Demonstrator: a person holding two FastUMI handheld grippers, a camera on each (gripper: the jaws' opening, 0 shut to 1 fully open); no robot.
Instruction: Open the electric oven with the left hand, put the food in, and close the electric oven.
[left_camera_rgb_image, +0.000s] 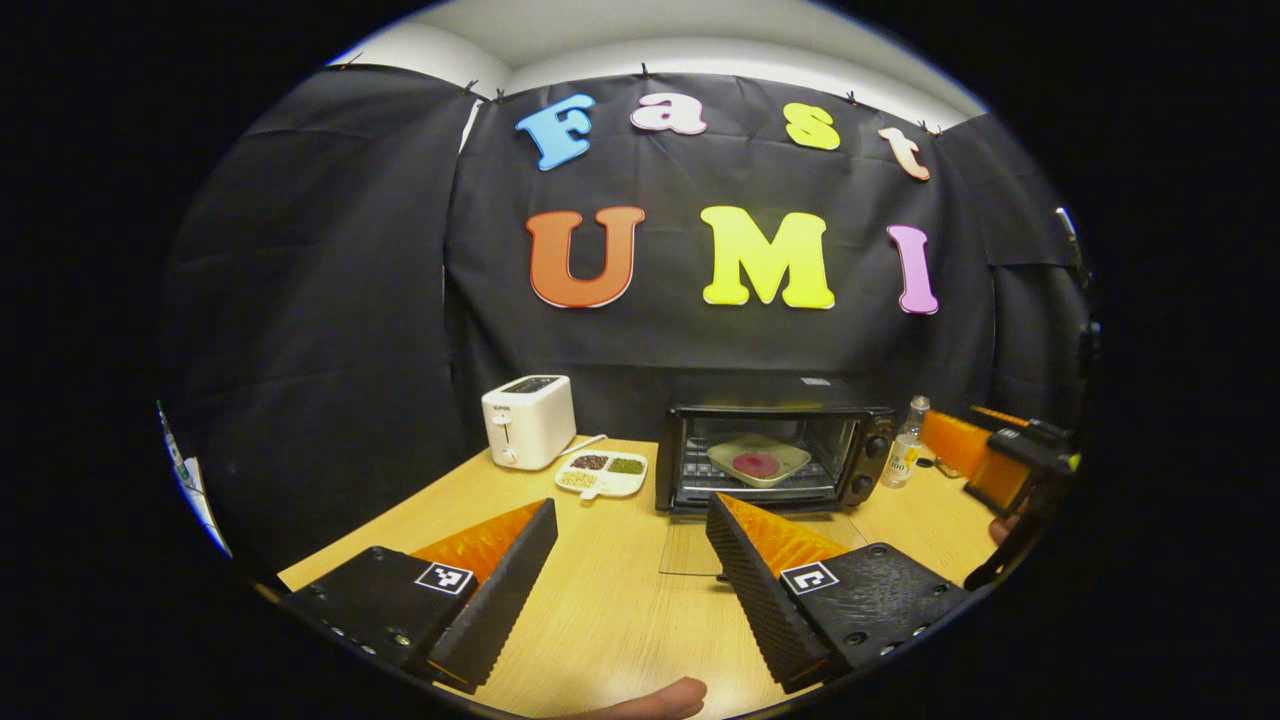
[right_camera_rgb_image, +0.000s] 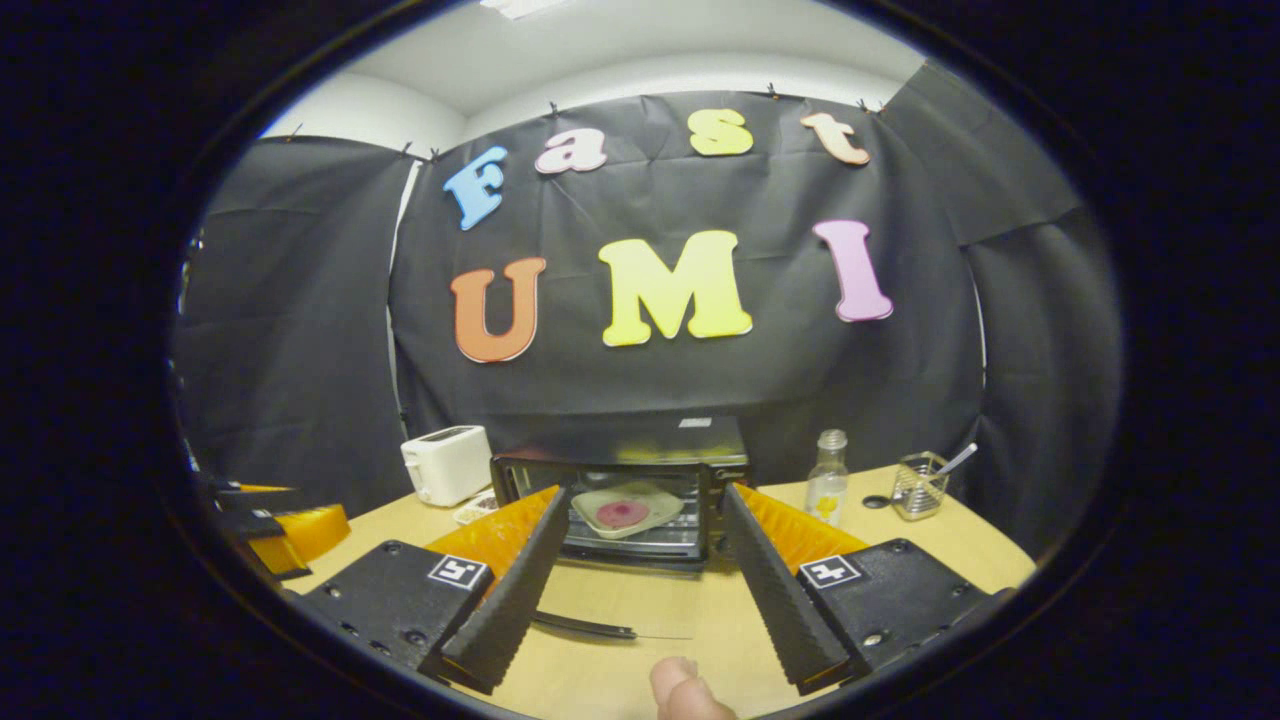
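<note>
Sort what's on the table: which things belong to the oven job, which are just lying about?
Job: black electric oven, its door open; pale square plate of pink food inside.
Lying about: white toaster, divided snack tray, clear bottle, glass cup.

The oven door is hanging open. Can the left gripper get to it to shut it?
Probably yes. The left gripper is open, and only bare table lies between it and the lowered oven door.

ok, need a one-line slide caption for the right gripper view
Open right tool faces the oven, its door folded down, with a plate of food on the rack inside.
</note>
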